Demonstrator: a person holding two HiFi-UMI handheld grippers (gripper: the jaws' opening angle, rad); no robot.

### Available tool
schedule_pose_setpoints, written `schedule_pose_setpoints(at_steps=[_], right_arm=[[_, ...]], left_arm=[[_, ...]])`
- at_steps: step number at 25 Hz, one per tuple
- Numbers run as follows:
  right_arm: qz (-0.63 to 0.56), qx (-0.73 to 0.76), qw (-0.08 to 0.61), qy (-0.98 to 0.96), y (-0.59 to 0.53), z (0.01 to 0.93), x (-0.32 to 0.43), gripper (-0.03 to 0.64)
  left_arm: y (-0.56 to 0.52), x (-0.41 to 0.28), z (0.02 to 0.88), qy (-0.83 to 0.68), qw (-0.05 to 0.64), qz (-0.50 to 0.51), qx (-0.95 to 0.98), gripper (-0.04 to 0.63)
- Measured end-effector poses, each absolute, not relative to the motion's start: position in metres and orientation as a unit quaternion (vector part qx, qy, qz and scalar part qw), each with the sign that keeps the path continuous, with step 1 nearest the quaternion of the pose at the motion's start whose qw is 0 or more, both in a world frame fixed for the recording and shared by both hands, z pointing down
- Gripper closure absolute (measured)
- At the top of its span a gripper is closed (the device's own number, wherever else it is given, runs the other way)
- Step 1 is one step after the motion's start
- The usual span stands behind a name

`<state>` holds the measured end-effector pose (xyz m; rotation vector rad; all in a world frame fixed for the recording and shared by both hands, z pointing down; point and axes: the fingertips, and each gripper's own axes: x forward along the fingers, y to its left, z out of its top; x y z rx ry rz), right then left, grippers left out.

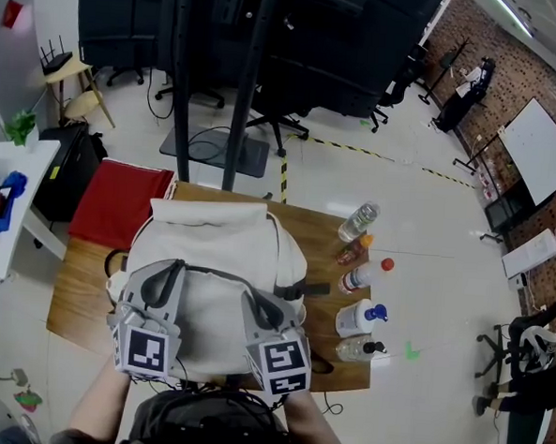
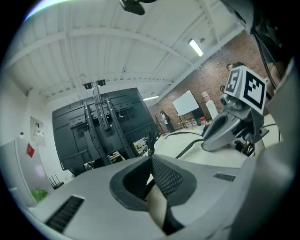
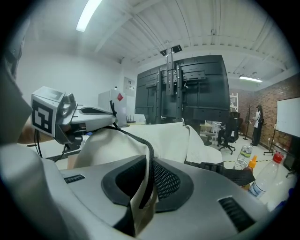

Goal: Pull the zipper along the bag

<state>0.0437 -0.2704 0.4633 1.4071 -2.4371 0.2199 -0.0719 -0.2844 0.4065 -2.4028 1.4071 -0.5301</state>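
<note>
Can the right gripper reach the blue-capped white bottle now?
Probably not yet: the right gripper is shut on the bag. The bottle stands free beside the bag, so once it lets go, the way looks open.

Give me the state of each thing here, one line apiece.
Left gripper, shut on bag fabric.
Right gripper, shut on bag edge at zipper.
Bag, resting on table, held by both grippers.
Zipper, runs between right fingers; open or closed unclear.
Bottles, upright beside bag.
</note>
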Motion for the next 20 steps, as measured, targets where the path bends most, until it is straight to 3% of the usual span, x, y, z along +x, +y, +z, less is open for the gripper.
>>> schedule_pose_setpoints(at_steps=[20], right_arm=[[0.075,0.5,0.156,-0.849,-0.275,0.471,0.047,0.541]], left_arm=[[-0.286,-0.131,0.411,0.503,0.04,-0.129,-0.854,0.546]])
